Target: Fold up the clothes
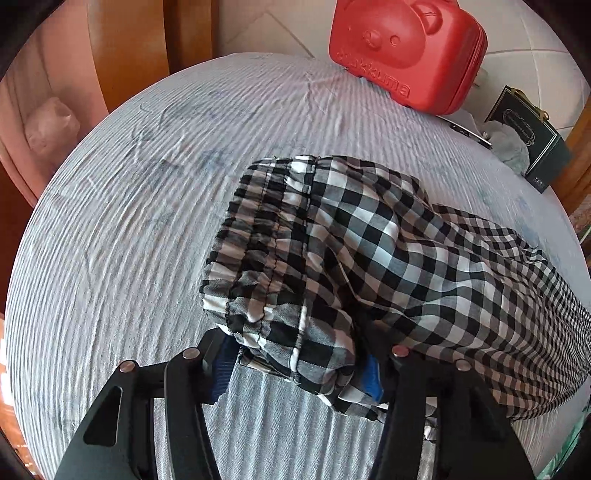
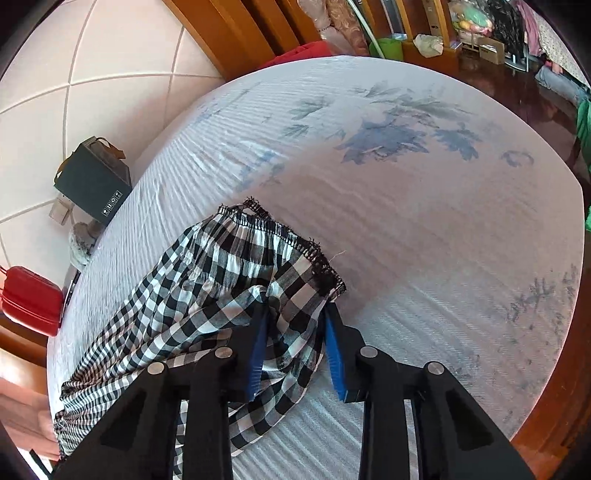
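Note:
A black-and-white checked garment [image 1: 369, 254] with a gathered elastic waistband lies on the striped bed sheet [image 1: 122, 229]. In the left wrist view my left gripper [image 1: 299, 363] stands wide open around the near corner of the waistband, cloth between its blue pads [image 1: 221, 373]. In the right wrist view the garment's hemmed end [image 2: 280, 236] lies ahead. My right gripper [image 2: 295, 332] has its blue pads [image 2: 258, 343] a hand's width apart with a fold of the checked cloth between them, not pinched.
A red bear-face case [image 1: 406, 51] and a dark green box [image 1: 532, 144] stand at the bed's far edge by the tiled wall. The same box [image 2: 94, 181] and case [image 2: 31, 299] show at left in the right wrist view. Wooden furniture [image 2: 229, 33] and clutter lie beyond the bed.

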A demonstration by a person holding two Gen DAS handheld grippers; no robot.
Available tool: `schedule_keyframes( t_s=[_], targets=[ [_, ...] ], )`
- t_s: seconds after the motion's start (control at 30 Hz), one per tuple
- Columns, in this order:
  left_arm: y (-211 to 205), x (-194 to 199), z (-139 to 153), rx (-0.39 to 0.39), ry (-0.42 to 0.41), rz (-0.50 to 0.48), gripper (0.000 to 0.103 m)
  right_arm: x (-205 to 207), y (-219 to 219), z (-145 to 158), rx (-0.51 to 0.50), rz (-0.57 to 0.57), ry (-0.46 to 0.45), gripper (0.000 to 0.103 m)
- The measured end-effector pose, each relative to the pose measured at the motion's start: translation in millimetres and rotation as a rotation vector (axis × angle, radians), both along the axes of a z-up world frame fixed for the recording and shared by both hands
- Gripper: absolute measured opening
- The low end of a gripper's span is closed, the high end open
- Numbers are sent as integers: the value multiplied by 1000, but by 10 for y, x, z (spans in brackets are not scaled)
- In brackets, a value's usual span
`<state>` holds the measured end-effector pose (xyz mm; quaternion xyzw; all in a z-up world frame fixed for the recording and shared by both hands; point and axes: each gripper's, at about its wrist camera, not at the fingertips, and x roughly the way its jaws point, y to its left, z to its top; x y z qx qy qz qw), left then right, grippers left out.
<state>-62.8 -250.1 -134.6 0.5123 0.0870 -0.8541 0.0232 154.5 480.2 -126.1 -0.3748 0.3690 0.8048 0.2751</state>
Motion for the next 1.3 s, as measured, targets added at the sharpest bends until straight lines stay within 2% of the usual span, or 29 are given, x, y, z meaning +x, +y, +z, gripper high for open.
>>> schedule_keyframes(
  t_s=[0.13, 0.3, 0.43, 0.47, 0.5, 0.53, 0.57, 0.6, 0.63, 0.67, 0.83, 0.93, 1.03, 1.1, 1.13, 1.17, 1.2, 1.23, 1.3],
  targets=[
    [-5, -14, 12, 7, -2, -7, 57, 40, 69, -45, -44, -42, 73, 31],
    [-9, 22, 2, 5, 17, -14, 57, 18, 131, -53, -87, -45, 70, 31],
    [-25, 44, -6, 9, 31, -5, 57, -73, 117, -24, -76, -32, 8, 29],
    [-31, 49, -3, 12, 33, 3, 55, -106, 108, -14, -59, -21, -25, 23],
    [-36, 54, 1, 15, 34, 11, 53, -119, 107, -14, -45, -13, -47, 19],
    [-37, 54, 13, 29, 28, 22, 43, -131, 99, -18, -39, -1, -57, 16],
    [-18, 57, 59, 26, 30, 30, 38, -149, 54, 11, -30, 18, -47, 7],
    [8, 61, 113, 17, 35, 37, 35, -166, -9, 61, -18, 41, -27, 7],
    [59, 69, 205, 4, 54, 26, 21, -184, -73, 111, -5, 64, -6, 7],
    [132, 76, 324, -7, 78, 5, 5, -219, -170, 219, 22, 99, 31, 7],
    [696, 54, 949, -2, 191, -204, 5, -563, -815, 816, 112, 347, 199, 6],
    [1194, 86, 1033, -18, 200, -359, 5, -832, -1303, 919, 117, 531, 207, 6],
    [1712, 122, 972, -49, 179, -506, 5, -1042, -1685, 743, 92, 640, 154, 7],
    [1995, 139, 811, -64, 131, -575, 7, -1161, -1877, 536, 57, 689, 89, 15],
    [2104, 153, 706, -62, 92, -611, 17, -1218, -1966, 423, 37, 711, 54, 19],
    [2185, 174, 606, -57, 48, -649, 44, -1250, -2027, 316, 9, 731, 24, 31],
    [2260, 197, 507, -53, 3, -687, 62, -1266, -2071, 213, -23, 749, -3, 48],
    [2296, 240, 444, -57, -18, -714, 79, -1267, -2094, 156, -38, 760, -21, 54],
    [2235, 310, 446, -53, -26, -732, 79, -1226, -2095, 152, -42, 769, -25, 56]
  ],
)
